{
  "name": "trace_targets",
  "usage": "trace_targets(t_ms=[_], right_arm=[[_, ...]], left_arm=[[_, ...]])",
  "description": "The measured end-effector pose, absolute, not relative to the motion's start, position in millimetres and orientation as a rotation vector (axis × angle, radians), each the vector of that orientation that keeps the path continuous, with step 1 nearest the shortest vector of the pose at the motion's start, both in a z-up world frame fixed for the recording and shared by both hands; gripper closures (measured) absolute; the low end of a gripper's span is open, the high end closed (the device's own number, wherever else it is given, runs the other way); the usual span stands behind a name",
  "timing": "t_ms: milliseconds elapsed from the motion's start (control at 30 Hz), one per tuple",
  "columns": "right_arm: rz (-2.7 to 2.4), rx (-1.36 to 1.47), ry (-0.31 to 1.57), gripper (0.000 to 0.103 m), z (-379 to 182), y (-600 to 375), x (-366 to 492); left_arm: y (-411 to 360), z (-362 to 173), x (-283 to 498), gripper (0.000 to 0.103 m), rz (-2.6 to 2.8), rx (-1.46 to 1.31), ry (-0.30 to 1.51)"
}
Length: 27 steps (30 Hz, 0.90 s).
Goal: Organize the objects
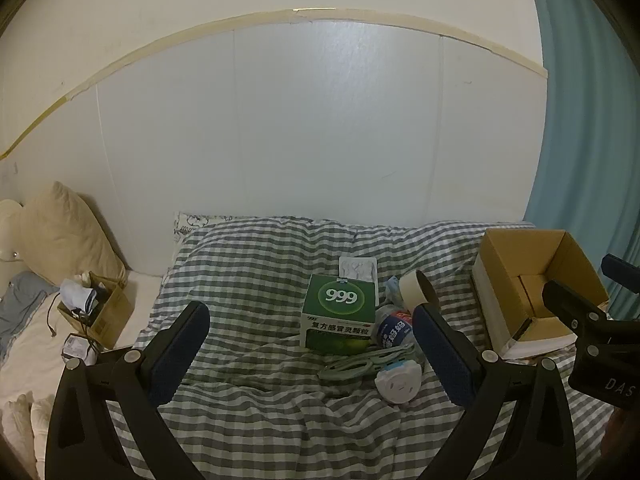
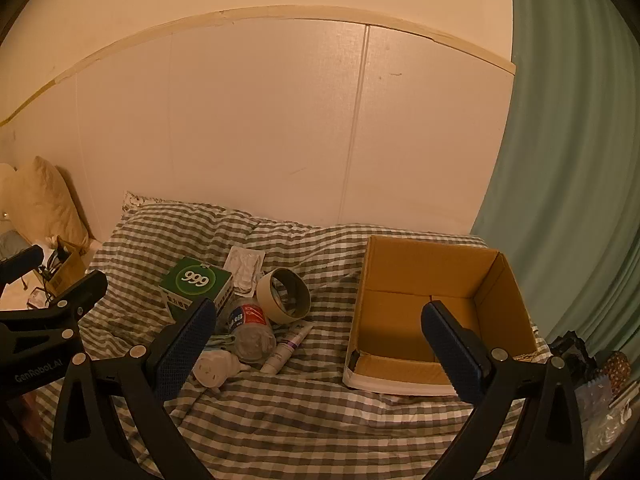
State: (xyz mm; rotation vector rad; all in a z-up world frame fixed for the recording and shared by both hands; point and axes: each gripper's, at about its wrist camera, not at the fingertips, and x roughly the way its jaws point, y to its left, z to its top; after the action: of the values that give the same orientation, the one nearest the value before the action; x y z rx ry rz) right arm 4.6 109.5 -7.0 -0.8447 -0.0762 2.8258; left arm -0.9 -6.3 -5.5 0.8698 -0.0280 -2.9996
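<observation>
Gingham-covered bed beneath white wall panels, teal curtain alongside; both jaws apart.

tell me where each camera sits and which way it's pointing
Left wrist: sits on the left gripper, looking forward over the checked bed at the green 999 box; own open fingers frame it, right gripper at the right edge.
Right wrist: sits on the right gripper, facing the empty cardboard box; own open fingers show, left gripper at the left edge.
Shared: 999 box, tape roll, bottle, cardboard box, wall panel.
</observation>
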Motion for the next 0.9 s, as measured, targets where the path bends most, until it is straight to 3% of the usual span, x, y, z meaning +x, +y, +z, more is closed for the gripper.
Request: trace_targets(t_ms=[900], right_arm=[[2.84,-0.838,-0.07,0.0,-6,105,7]], left_arm=[[-16,-7,3,0.0,-2.993,0.892,-0.05]])
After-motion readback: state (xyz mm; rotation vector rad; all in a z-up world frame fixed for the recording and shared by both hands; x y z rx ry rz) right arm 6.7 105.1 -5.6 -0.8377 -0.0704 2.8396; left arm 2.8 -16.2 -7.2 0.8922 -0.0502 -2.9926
